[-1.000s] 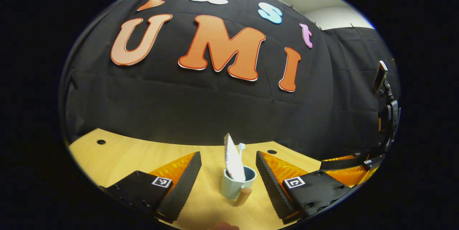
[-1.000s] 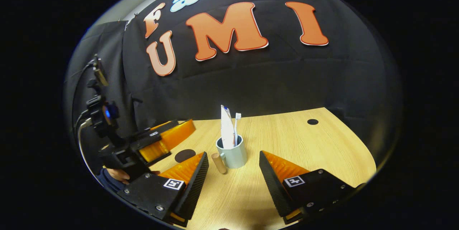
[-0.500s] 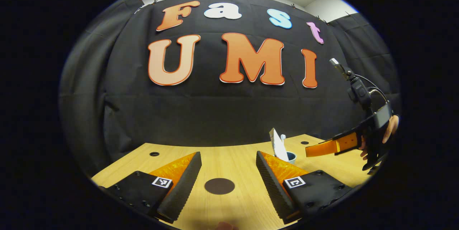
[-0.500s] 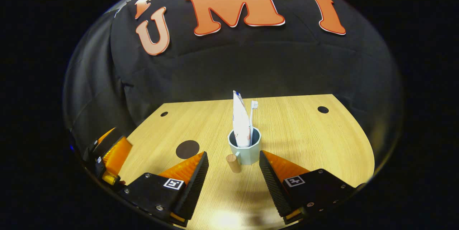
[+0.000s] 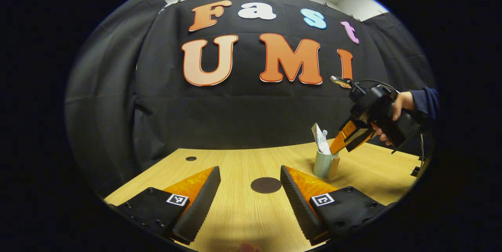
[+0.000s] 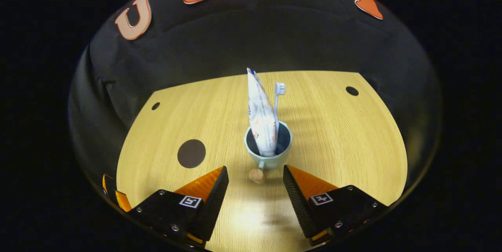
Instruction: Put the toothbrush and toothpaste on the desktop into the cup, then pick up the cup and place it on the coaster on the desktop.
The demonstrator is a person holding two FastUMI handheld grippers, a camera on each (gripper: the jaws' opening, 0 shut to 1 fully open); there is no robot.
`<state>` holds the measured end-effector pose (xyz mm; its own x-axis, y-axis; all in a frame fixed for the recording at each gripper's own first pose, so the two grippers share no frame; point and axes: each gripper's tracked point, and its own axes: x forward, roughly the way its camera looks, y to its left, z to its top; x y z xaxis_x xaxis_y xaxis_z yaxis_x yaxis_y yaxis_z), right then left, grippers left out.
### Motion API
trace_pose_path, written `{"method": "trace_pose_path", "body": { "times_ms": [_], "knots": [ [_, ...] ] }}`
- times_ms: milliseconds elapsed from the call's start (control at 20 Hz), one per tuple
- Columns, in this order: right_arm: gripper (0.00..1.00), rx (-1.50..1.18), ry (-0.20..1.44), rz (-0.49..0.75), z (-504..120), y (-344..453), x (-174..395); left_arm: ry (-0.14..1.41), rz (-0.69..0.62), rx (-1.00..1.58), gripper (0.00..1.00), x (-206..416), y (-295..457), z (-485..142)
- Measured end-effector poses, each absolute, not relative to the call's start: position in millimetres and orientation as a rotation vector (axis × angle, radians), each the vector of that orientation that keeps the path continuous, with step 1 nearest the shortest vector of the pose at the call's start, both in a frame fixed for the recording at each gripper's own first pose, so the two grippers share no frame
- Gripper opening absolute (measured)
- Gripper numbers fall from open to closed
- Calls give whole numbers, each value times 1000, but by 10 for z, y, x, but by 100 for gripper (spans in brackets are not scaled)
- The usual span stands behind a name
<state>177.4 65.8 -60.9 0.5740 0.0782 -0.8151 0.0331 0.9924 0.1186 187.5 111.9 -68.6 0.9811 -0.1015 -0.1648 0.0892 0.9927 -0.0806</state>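
Observation:
A pale blue-green cup point(image 6: 268, 153) with a wooden handle point(image 6: 257, 175) stands upright on the wooden desktop point(image 6: 333, 138). In it stand a white toothpaste tube point(image 6: 261, 118) and a white toothbrush point(image 6: 278, 99). My right gripper point(image 6: 255, 185) is open, tilted down from above, its fingertips to either side of the handle and apart from the cup. A round dark coaster point(image 6: 191, 153) lies left of the cup. In the left gripper view my left gripper point(image 5: 250, 183) is open and holds nothing, the coaster point(image 5: 266, 185) just ahead, the cup point(image 5: 324, 163) farther right with the right gripper point(image 5: 345, 142) over it.
A person's hand point(image 5: 394, 110) in a dark sleeve holds the right gripper. Small dark holes point(image 6: 351, 90) mark the desktop's far corners. The black cloth wall closes off the back of the desk.
My right gripper rose, tipped downward and closed in over the cup's handle. My left gripper swung left and back, away from the cup, so the coaster lies ahead of it.

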Motion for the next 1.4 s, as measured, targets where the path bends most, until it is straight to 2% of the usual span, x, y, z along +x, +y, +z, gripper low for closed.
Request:
{"method": "trace_pose_path", "body": {
  "times_ms": [350, 550, 850, 900, 950, 1200, 1400],
  "knots": [
    [82, 36, 1122, -84, -1043, 664, 1886, 217, -104, -135, 98, 1831, 1157, -1004],
    [73, -13, 1127, -155, -1219, 558, 1987, 231, -97, -141, 98, 1814, 1195, -1116],
    [42, -21, 1139, -146, -1349, 515, 1983, 266, -93, -171, 98, 1809, 1213, -1276],
    [27, -10, 1141, -130, -1342, 518, 1954, 270, -93, -174, 98, 1816, 1210, -1290],
    [30, 2, 1140, -116, -1360, 515, 1956, 273, -92, -179, 98, 1813, 1213, -1295],
    [22, -48, 1100, -78, -1330, 517, 1989, 307, -87, -194, 98, 1787, 1176, -1417],
    [21, -25, 1085, -2, -1341, 523, 2020, 324, -79, -188, 98, 1759, 1182, -1483]
  ]
}}
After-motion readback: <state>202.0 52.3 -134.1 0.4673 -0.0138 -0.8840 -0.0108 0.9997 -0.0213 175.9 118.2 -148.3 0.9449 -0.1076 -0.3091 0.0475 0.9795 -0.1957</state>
